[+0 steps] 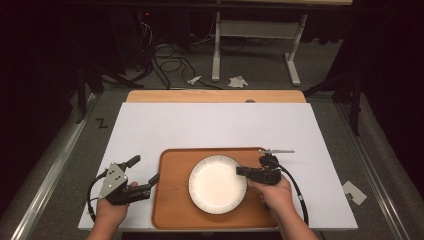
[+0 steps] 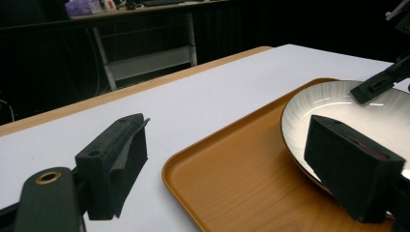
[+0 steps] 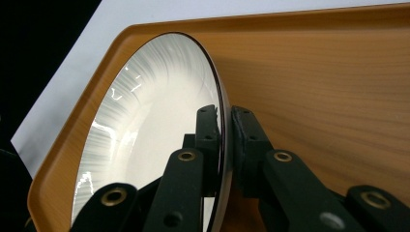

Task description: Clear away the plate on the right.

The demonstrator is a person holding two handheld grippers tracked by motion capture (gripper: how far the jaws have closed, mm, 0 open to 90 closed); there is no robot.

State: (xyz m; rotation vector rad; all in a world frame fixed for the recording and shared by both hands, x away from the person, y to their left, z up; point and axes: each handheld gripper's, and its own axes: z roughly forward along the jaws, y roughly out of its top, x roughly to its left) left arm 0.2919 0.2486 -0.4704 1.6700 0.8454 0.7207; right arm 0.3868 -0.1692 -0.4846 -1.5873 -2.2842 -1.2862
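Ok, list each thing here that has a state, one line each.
Plate: empty, on the tray, rim clamped by the right gripper.
Tray: flat on the white sheet, carrying the plate.
Right gripper: shut on the plate's rim.
Left gripper: open, jaws either side of the tray's left edge, gripping nothing.
White sheet: flat on the table.

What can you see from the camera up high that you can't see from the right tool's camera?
Only the high view takes in both hands, the left tool with its jaws open beside the tray, the whole white sheet and the floor cables. Only the right tool's view gives the close-up of the right tool pinching the plate's rim between its pads. Both share the white plate resting on the wooden tray.
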